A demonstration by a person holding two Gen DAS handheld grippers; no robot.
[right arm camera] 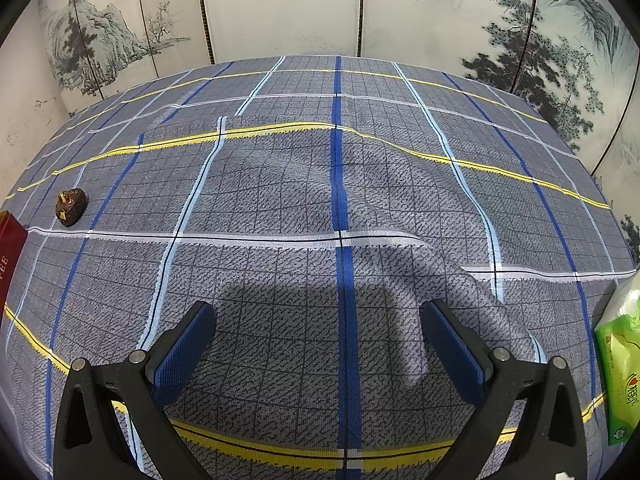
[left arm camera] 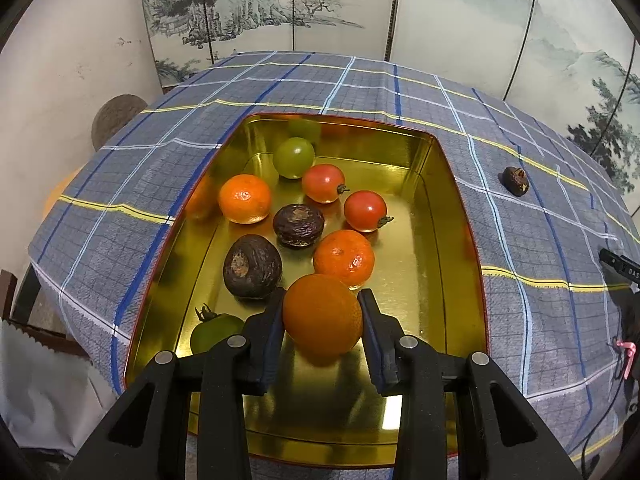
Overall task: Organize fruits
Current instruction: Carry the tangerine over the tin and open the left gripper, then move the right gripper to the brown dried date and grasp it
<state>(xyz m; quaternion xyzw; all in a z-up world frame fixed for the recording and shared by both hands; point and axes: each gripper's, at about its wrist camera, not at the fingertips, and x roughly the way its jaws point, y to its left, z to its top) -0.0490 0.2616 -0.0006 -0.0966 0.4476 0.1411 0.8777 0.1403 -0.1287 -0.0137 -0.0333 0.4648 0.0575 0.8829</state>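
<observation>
Across the desk (right arm camera: pixel 280 200) lies a blue-grey plaid cloth (left arm camera: pixel 520 208), backed by a folding screen (left arm camera: pixel 460 12) painted with ink landscapes. On the cloth sits a gold-lined tin (left arm camera: pixel 448 200) with a red outer edge. Within it lie two tangerines (left arm camera: pixel 245 199) (left arm camera: pixel 344 258), two red tomatoes (left arm camera: pixel 323 183) (left arm camera: pixel 365 211), a pale green round fruit (left arm camera: pixel 294 157) near the far wall, two dark wrinkled fruits (left arm camera: pixel 252 267) (left arm camera: pixel 298 225), and a green tomato (left arm camera: pixel 214 330) by the near left wall. Over the tin's near part, the left hand-held gripper (left arm camera: pixel 322 316) is clamped on an orange (left arm camera: pixel 322 314), its blue pads pressed to either side of the fruit. Whether the orange touches the tin floor is unclear. Out on the cloth, well apart from the tin on its right, rests a small dark brown fruit (right arm camera: pixel 71 207). The right hand-held gripper (right arm camera: pixel 318 336) hangs over bare cloth with its blue-padded fingers (right arm camera: pixel 184 350) spread wide, holding nothing. A green packet (right arm camera: pixel 622 364) shows at the right edge of its view.
</observation>
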